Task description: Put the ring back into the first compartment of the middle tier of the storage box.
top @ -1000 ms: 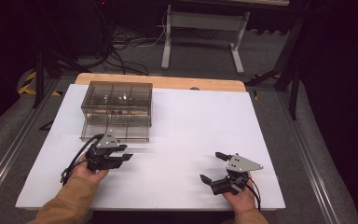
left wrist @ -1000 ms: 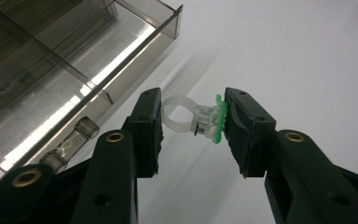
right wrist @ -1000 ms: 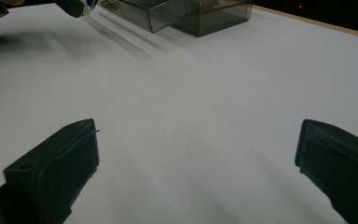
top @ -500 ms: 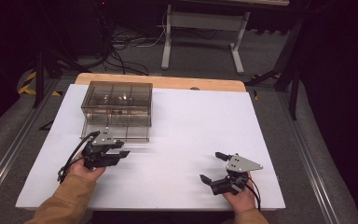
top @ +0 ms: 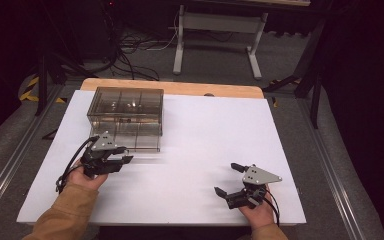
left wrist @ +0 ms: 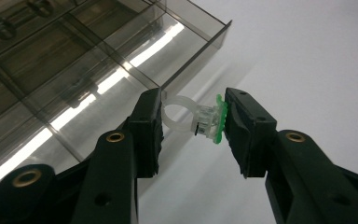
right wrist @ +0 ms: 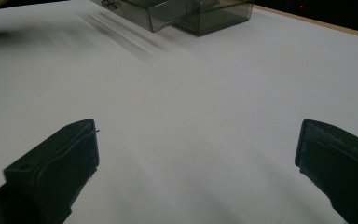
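A smoky clear compartment box (top: 125,110) stands at the far left of the white table (top: 205,130). Just in front of it, my left gripper (top: 124,161) is shut on a small clear plastic ring with a green base. In the left gripper view the ring (left wrist: 209,120) is pinched sideways between the jaws of the left gripper (left wrist: 192,116), close to the corner of the box (left wrist: 74,60). My right gripper (top: 227,178) rests near the front right edge, open. In the right gripper view the right gripper (right wrist: 196,140) has bare table between its wide-apart jaws.
The wooden table edge (top: 180,89) runs behind the white sheet. On the floor beyond stand a metal stand (top: 215,45) and cables (top: 130,55). The box (right wrist: 191,14) lies far ahead of the right gripper.
The left gripper has shifted slightly to the left in front of the box, still holding the ring. The right gripper has kept still.
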A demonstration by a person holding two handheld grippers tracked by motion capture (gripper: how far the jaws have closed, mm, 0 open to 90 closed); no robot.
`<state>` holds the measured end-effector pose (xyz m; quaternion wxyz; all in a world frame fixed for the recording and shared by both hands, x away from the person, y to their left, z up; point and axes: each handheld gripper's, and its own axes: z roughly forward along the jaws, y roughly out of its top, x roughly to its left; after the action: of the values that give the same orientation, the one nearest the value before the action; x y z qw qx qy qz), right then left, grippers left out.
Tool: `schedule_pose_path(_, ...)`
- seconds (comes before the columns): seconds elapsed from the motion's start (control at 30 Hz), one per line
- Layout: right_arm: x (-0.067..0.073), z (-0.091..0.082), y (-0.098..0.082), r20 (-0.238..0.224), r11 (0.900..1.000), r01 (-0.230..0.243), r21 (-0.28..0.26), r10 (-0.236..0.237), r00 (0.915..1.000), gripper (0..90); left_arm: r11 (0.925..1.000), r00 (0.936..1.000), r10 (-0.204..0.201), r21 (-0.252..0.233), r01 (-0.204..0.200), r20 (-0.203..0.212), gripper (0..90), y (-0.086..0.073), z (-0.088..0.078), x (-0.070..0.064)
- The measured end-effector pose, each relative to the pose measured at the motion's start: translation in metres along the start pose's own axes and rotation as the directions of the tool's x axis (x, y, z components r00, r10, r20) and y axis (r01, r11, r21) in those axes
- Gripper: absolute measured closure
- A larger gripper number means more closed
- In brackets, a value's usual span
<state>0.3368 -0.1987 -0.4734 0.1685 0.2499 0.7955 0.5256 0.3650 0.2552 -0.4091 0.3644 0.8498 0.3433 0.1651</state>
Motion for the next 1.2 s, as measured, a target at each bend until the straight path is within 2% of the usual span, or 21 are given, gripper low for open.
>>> schedule_pose_path(0.27, 0.0, 0.0, 0.0, 0.0, 1.0, 0.0, 0.0, 0.0, 1.0, 0.0, 0.9998, 0.9996, -0.013, -0.012, 0.013, -0.024, 59.0, 0.0, -0.004, 0.009)
schedule_pose_path(0.33, 0.0, 0.0, 0.0, -0.001, 1.0, -0.002, 0.0, 0.002, 1.0, 0.0, 0.9996, 0.9992, -0.027, -0.012, 0.026, -0.03, 59.0, -0.001, -0.006, 0.012)
schedule_pose_path(0.47, 0.0, 0.0, 0.0, -0.001, 1.0, -0.001, 0.0, 0.001, 1.0, 0.0, 0.9996, 0.998, -0.027, -0.014, 0.026, -0.057, 59.0, -0.001, -0.009, 0.015)
schedule_pose_path(0.57, 0.0, 0.0, 0.0, 0.0, 1.0, 0.0, 0.0, 0.0, 1.0, 0.0, 0.9987, 0.9964, -0.048, -0.022, 0.047, -0.07, 59.0, -0.002, -0.012, 0.021)
schedule_pose_path(0.7, 0.0, 0.0, 0.0, 0.001, 1.0, -0.005, 0.0, 0.005, 1.0, 0.0, 0.9988, 0.9953, -0.047, -0.022, 0.045, -0.084, 59.0, -0.003, -0.014, 0.024)
schedule_pose_path(0.87, 0.0, 0.0, 0.0, 0.001, 1.0, -0.004, 0.0, 0.004, 1.0, 0.0, 0.9981, 0.9941, -0.058, -0.026, 0.055, -0.092, 59.0, -0.003, -0.015, 0.027)
schedule_pose_path(0.9, 0.0, 0.0, 0.0, 0.001, 1.0, -0.004, 0.0, 0.004, 1.0, 0.0, 0.9972, 0.9935, -0.07, -0.031, 0.067, -0.09, 59.0, -0.004, -0.015, 0.027)
schedule_pose_path(1.2, 0.0, 0.001, 0.0, 0.001, 1.0, -0.004, 0.0, 0.004, 1.0, 0.0, 0.9964, 0.9901, -0.083, -0.027, 0.081, -0.113, 58.9, -0.004, -0.017, 0.036)
